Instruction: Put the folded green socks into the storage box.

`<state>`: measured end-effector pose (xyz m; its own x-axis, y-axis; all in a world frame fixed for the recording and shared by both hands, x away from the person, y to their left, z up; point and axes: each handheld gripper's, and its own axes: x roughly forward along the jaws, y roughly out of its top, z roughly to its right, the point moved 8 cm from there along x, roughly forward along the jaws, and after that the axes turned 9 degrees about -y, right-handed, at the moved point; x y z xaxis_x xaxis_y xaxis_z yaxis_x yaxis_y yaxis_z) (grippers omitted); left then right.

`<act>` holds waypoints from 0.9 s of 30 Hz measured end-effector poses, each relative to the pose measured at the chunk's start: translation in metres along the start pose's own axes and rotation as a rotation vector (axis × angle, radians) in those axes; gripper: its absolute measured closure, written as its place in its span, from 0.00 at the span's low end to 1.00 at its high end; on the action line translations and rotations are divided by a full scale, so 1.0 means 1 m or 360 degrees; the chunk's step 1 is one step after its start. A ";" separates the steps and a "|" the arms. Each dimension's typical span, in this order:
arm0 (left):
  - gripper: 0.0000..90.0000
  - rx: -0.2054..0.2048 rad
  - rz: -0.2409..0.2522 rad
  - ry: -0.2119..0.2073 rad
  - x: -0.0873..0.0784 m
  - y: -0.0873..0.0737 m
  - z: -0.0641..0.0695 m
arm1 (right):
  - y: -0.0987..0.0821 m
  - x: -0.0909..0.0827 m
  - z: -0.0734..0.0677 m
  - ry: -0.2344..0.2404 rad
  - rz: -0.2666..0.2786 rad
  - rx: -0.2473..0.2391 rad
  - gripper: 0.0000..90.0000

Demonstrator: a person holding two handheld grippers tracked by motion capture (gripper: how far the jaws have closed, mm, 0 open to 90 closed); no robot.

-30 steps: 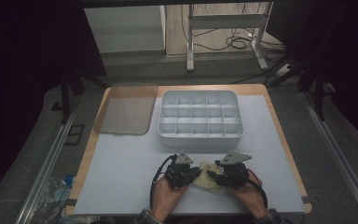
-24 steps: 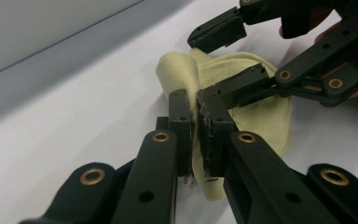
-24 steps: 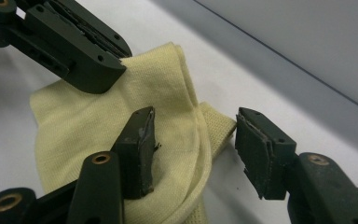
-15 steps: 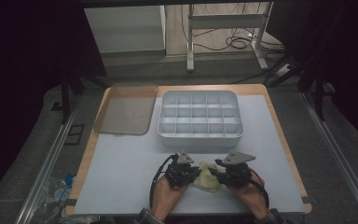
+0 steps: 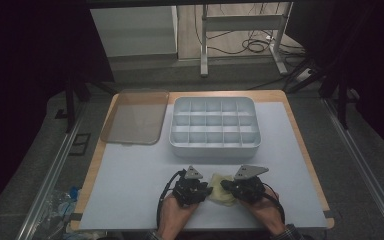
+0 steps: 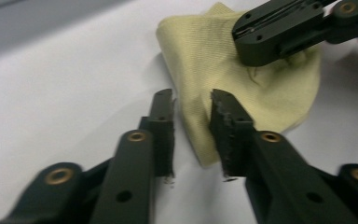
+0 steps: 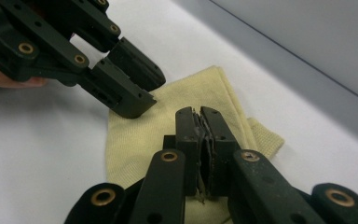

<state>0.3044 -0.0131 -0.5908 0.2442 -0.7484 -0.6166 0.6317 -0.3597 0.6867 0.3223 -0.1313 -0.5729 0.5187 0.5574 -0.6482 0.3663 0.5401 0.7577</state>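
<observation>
A pale yellow cloth (image 5: pixel 219 180) lies crumpled on the white mat near the table's front edge, between the two hands. My left gripper (image 5: pixel 207 190) is at its left side. In the left gripper view its jaws (image 6: pixel 191 100) stand a little apart and have just been opening; the cloth's (image 6: pixel 261 93) edge runs between them without being pressed. My right gripper (image 5: pixel 225 186) comes in from the right. Its jaws (image 7: pixel 200 114) have just been closing and are now together, pinching a fold of the cloth (image 7: pixel 135 140). The left gripper (image 7: pixel 142 91) hovers over the cloth's far corner.
A grey tray (image 5: pixel 215 146) divided into several compartments stands behind the hands at mid-table. A clear lid (image 5: pixel 135 117) lies to its left. The white mat (image 5: pixel 125 185) covers a wooden tabletop, with metal rails on both sides.
</observation>
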 end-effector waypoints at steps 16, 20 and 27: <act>0.96 0.0113 0.0081 -0.0029 -0.008 0.022 0.017 | -0.008 0.008 0.001 0.0008 -0.0019 0.0033 0.99; 0.96 0.0125 0.0075 -0.0031 -0.008 0.024 0.019 | -0.007 0.006 0.001 -0.0013 -0.0027 0.0009 0.96; 0.96 0.0147 0.0071 -0.0035 -0.008 0.026 0.023 | 0.006 -0.020 0.016 -0.0092 0.0023 0.0034 0.82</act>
<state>0.3020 -0.0293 -0.5598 0.2537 -0.7764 -0.5769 0.5498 -0.3750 0.7464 0.3266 -0.1493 -0.5546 0.5675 0.5274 -0.6324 0.3749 0.5183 0.7686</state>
